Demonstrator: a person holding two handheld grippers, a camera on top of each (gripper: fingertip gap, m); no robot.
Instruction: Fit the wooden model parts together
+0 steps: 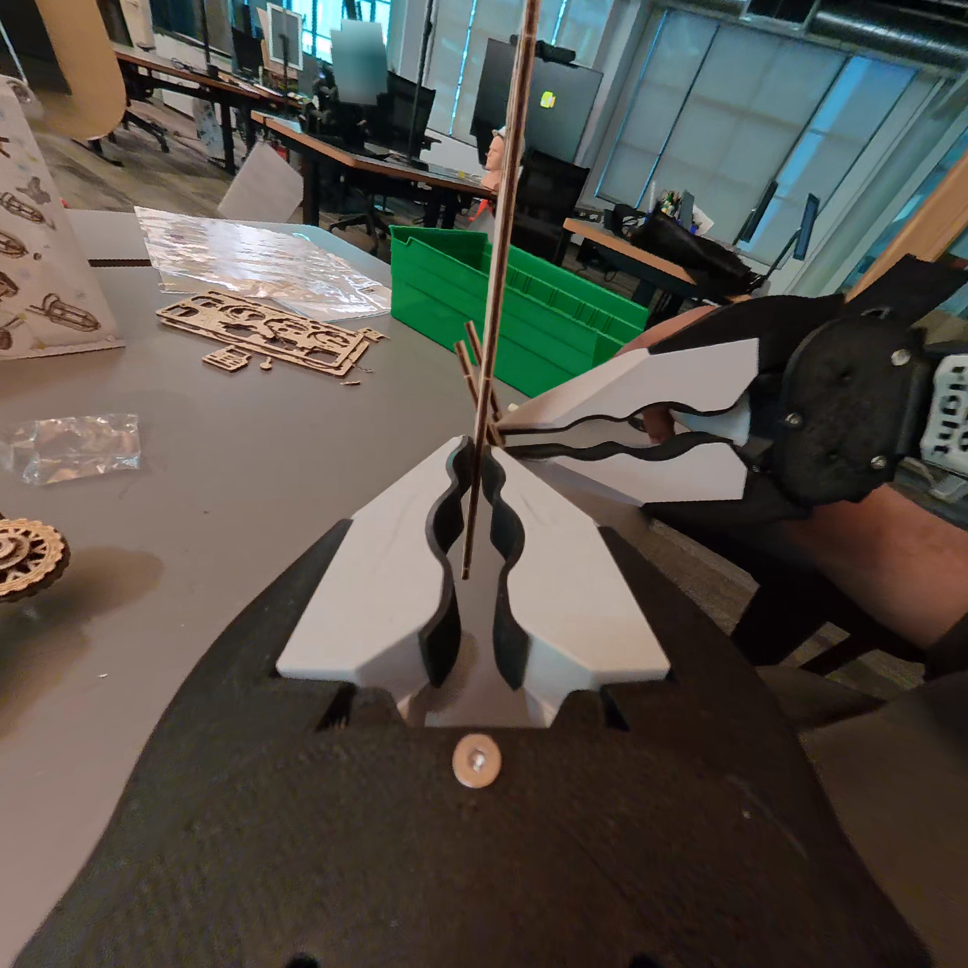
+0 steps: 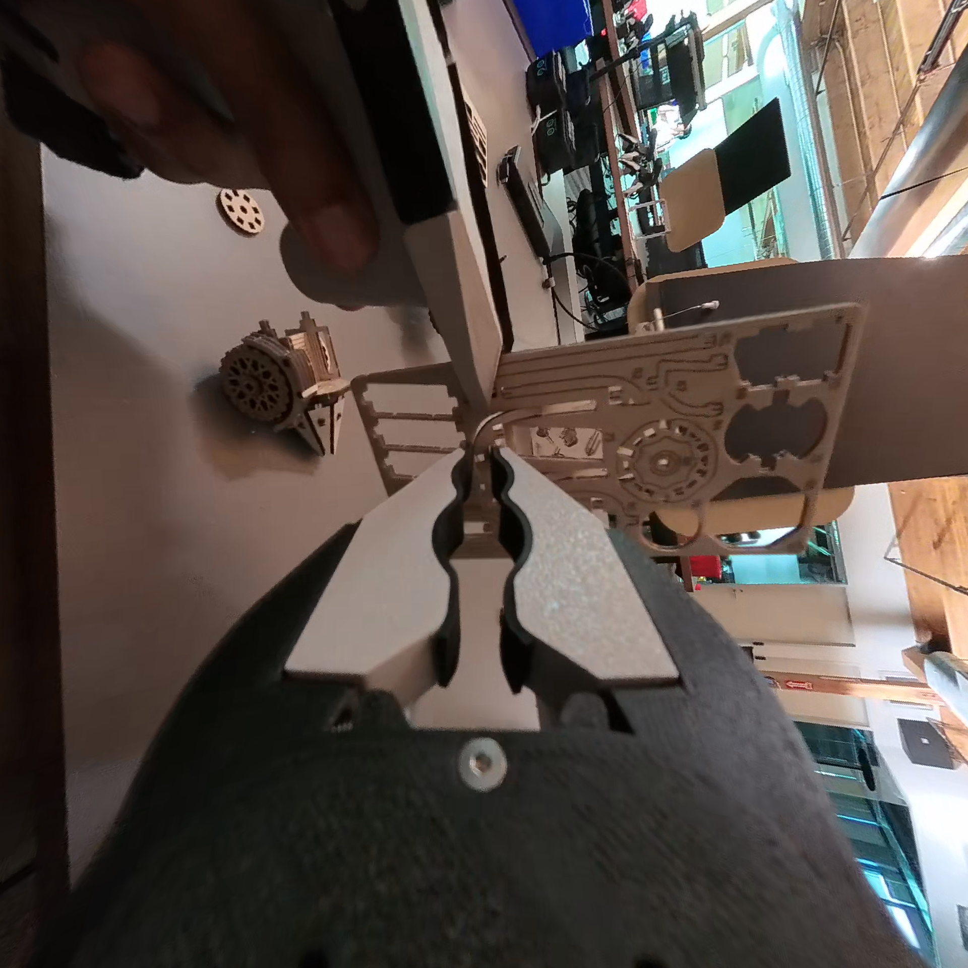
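Note:
My left gripper (image 1: pixel 474 453) is shut on a thin laser-cut wooden sheet (image 1: pixel 503 220), held upright and seen edge-on. In the right wrist view the sheet's flat face (image 2: pixel 681 419) shows cut-out shapes, with a left finger (image 2: pixel 461 314) clamped on it. My right gripper (image 1: pixel 502 439) comes in from the right, tips against the sheet. It is shut on a small wooden part (image 1: pixel 469 366) that sticks out beside the sheet. In its own view the right gripper (image 2: pixel 479 461) pinches this part at the sheet's lower edge. A part-built wooden model (image 2: pixel 283 387) stands on the table.
On the grey table (image 1: pixel 209 524) lie a used wooden sheet (image 1: pixel 272 330), clear plastic bags (image 1: pixel 251 256), an instruction sheet (image 1: pixel 42 262) and a wooden gear wheel (image 1: pixel 26 555). A green bin (image 1: pixel 524 325) stands behind the grippers. A small wooden disc (image 2: pixel 241 212) lies near the model. The tips of both grippers are at nearly the same place.

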